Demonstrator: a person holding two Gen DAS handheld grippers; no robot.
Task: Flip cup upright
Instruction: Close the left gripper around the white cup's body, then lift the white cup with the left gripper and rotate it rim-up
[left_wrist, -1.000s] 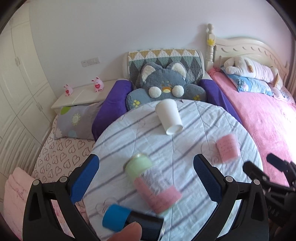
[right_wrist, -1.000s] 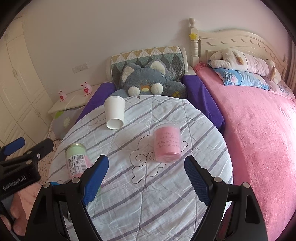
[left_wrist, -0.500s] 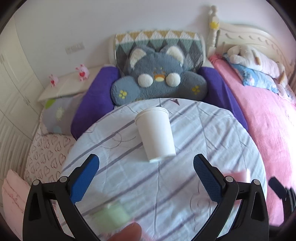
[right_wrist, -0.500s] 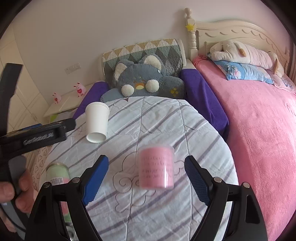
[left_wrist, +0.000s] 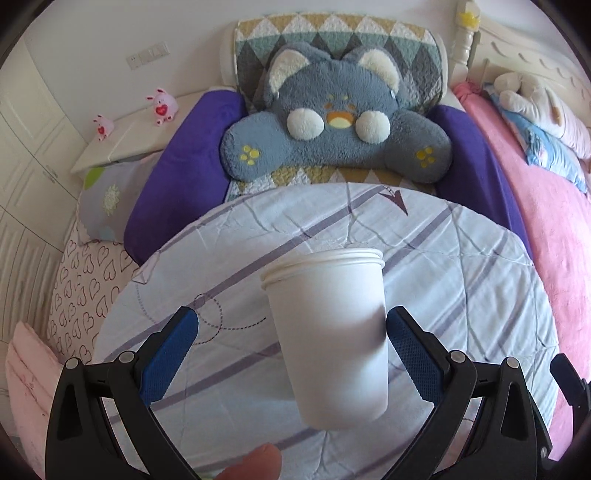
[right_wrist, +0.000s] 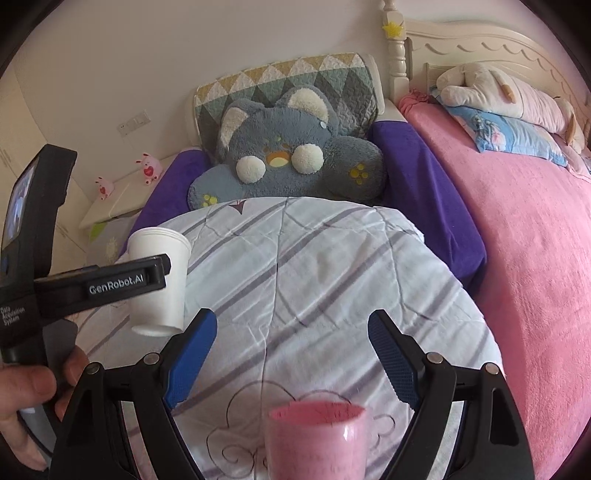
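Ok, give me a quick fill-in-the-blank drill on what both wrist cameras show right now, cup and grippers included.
1. The white paper cup sits between the open fingers of the ____ gripper.
2. The cup's flat base faces ____, so it is not yet upright.
3. The translucent pink plastic cup stands near the ____ gripper.
4. The striped round table is covered with a ____.

Missing words: left; up; right; cloth

White cup, purple-striped cloth
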